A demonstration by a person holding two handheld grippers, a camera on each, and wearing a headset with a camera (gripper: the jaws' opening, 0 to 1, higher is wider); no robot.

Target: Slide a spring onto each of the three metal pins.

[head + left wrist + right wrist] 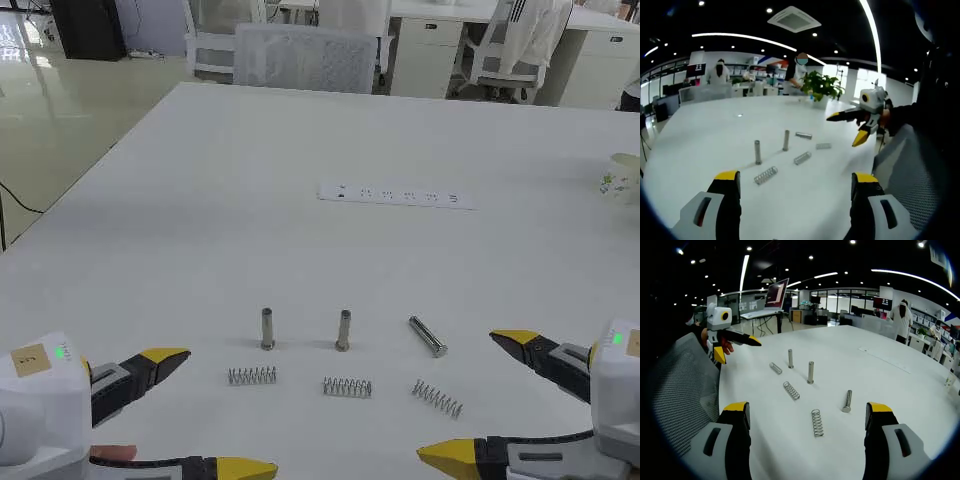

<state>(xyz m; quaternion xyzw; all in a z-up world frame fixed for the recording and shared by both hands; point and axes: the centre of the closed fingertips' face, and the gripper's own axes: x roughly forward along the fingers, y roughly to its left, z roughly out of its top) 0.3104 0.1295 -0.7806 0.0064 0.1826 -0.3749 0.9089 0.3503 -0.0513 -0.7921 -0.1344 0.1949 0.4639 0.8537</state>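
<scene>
Two metal pins stand upright on the white table, the left pin [267, 329] and the middle pin [343, 331]. A third pin [427, 336] lies on its side to their right. Three springs lie in a row in front of them: the left spring [252, 376], the middle spring [347, 387] and the right spring [437, 398]. My left gripper [225, 412] hovers open at the near left, holding nothing. My right gripper [460, 396] is open and unloaded at the near right, by the right spring. The right gripper view has the lying pin [847, 401] and a spring [816, 422] nearest.
A white power strip [395, 195] lies further back on the table [200, 200]. A paper cup [622, 178] stands at the right edge. A mesh chair [305, 55] stands beyond the far edge. People stand at distant benches.
</scene>
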